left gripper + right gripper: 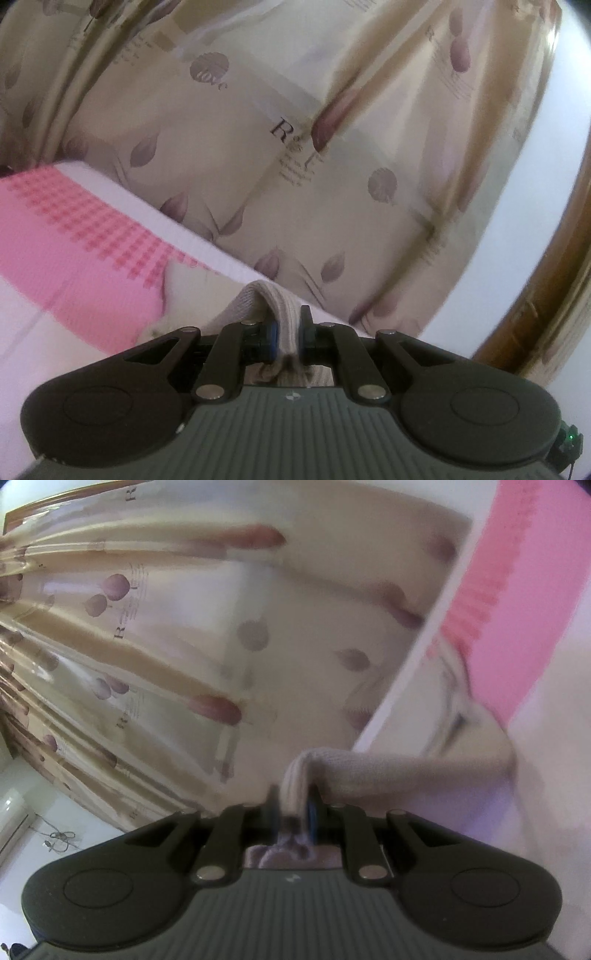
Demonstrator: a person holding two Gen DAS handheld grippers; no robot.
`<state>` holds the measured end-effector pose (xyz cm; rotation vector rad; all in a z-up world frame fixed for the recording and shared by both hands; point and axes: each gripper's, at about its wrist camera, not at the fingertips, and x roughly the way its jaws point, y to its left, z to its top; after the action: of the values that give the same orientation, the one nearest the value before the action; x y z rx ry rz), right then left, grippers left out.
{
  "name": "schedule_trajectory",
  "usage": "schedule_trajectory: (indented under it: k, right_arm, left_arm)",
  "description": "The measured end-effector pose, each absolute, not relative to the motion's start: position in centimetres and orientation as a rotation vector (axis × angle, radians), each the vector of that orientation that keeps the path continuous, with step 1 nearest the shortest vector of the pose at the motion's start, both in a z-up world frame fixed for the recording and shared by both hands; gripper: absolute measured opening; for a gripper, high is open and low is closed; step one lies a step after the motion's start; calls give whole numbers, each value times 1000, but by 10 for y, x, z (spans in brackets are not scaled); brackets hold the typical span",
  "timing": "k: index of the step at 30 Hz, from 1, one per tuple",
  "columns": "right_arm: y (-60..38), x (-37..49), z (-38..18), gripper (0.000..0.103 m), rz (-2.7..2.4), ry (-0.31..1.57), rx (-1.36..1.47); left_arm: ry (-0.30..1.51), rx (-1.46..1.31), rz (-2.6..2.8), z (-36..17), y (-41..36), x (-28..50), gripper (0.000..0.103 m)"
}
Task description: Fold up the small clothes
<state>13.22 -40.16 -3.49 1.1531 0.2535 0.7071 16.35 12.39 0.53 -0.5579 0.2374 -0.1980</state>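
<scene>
My left gripper is shut on a fold of a small beige ribbed garment, which bulges out between the blue pads and hangs behind them. My right gripper is shut on another edge of the same pale garment, which stretches away to the right toward the bed. Both grippers hold the cloth lifted above the bed. The rest of the garment is blurred or hidden by the gripper bodies.
A bed with a pink checked and white cover lies at the left in the left wrist view, and at the upper right in the right wrist view. A beige patterned curtain hangs beyond. A wooden frame is at the right.
</scene>
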Motion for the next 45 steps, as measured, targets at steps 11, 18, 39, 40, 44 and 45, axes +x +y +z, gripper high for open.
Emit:
schedule_trajectory:
  k: [11,18,39,40,44,45]
  right_arm:
    - [-404,255,-17,15,597,241,1171]
    - [-403,324,-49,14,475,278,1223]
    - [-319,374,-31,15,323,533,684]
    - [-320,375,-30,16,307,530,699]
    - [-309,343,-13,30,300,388,656]
    - [-302,334,-11,41,356,366,642]
  left_arm:
    - [249,-518,-74,0,118,285,10]
    - [365,-483,-6,-44,122,360,12]
    - [303,-277,74,-40,140,328,103]
    - [312,-254,72,-44,139,324,103]
    - [348,-162,59,-53,132,316,103]
    - [351,-139,55,-54,130,315,103]
